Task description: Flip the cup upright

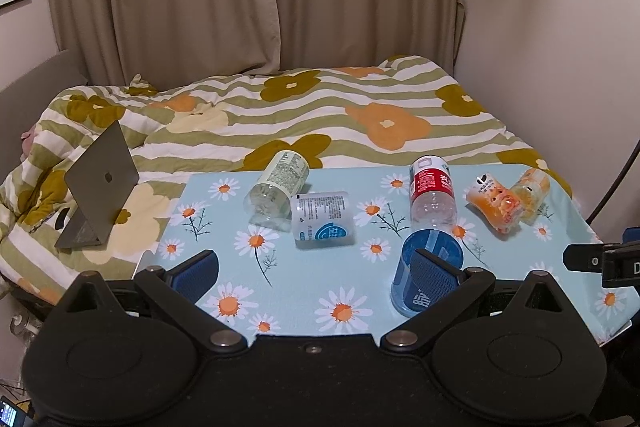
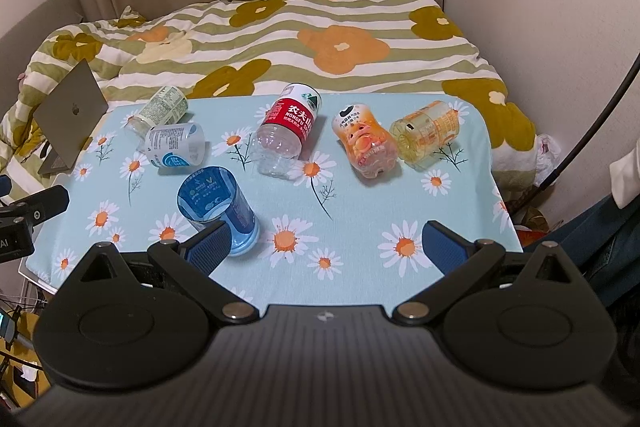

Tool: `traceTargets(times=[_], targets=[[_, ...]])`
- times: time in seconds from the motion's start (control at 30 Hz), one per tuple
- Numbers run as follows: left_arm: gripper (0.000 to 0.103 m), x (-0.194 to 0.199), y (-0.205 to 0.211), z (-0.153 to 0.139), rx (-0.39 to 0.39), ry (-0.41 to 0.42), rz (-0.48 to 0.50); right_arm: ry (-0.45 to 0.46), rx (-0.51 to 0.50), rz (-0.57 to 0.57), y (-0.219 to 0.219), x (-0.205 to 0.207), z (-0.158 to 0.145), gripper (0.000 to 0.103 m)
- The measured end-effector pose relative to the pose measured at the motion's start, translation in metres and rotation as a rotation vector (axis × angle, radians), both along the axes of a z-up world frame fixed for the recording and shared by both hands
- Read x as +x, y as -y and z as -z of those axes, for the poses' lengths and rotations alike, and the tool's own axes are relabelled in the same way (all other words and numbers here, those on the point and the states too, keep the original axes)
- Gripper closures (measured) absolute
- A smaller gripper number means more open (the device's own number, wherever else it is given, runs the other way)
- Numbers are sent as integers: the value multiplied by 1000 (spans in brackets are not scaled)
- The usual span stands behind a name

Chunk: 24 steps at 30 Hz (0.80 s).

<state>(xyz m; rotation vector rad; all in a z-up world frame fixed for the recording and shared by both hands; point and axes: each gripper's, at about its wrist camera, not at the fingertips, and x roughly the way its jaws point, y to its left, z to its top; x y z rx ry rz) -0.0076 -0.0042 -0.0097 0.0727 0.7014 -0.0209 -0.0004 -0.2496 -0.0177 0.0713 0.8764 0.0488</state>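
With both grippers' fingers spread, close squarely across the blue cup (image 2: 218,203) walls, lying tilted on the counter (image 2: 360,227).

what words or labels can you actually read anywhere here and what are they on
"农夫山" over "NONGFU S…", cut off at the curve: red label of the red-labelled cup.
"D": black clamp at the right edge of the left wrist view.
"AI": black clamp at the left edge of the right wrist view.
Apple logo, no words: laptop.
Too small or blurred: print on the blue cup, white cup, green cup, orange cup, yellow cup.
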Motion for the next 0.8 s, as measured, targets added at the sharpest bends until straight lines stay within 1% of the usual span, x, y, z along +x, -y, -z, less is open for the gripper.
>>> traceTargets(times=[0.53, 0.8], targets=[[0, 0, -4, 0, 12, 7, 0, 0, -2, -1, -2, 0, 0, 0], [0, -1, -7, -2, 5, 15, -8, -1, -2, 0, -3, 0, 0, 0]])
